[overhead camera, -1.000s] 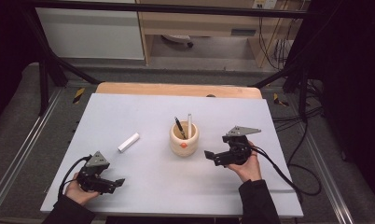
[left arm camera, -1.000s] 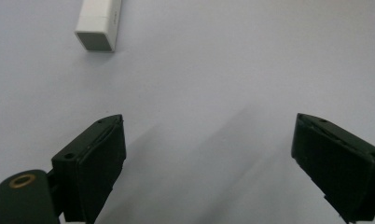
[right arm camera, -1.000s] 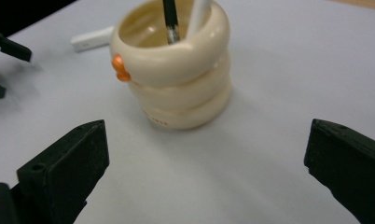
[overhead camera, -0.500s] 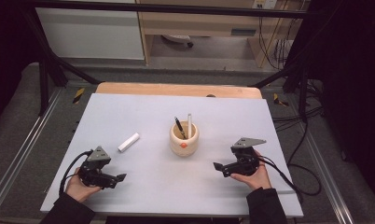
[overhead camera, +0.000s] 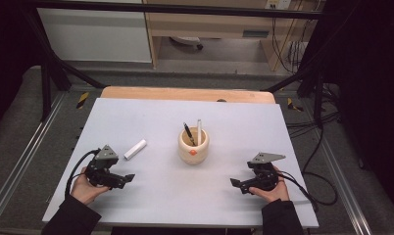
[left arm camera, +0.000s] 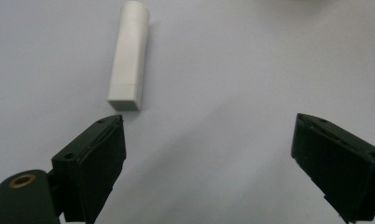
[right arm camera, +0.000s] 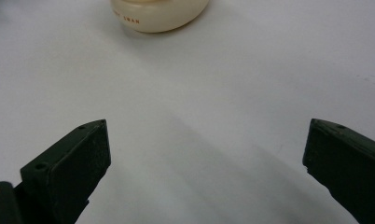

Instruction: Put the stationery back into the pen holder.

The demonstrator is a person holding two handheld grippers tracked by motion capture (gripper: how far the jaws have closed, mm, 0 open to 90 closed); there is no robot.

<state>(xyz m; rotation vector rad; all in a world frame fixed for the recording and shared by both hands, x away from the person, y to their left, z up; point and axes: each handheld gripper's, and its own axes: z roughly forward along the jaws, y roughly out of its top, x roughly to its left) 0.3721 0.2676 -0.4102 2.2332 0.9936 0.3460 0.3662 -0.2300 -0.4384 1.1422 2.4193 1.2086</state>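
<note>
Table [overhead camera: 151, 122]: bare white top around both grippers, near edge just behind the hands. Cup [overhead camera: 193, 145]: centre, holding two pens [overhead camera: 199, 132]. Left gripper [overhead camera: 128, 178]: jaws wide apart, empty, low over the near-left area. White stick [left arm camera: 128, 55]: lying flat just beyond its left jaw, not touching. Right gripper [overhead camera: 234, 182]: jaws wide apart, empty, near-right, well short of the cup.

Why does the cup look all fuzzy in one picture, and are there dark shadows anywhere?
In the right gripper view the cream cup sits at the top edge, soft and a little out of focus; a faint grey shadow crosses the white table between the open jaws. In the left gripper view the white stick looks fairly sharp. The high view is evenly lit, dark around the table.
</note>
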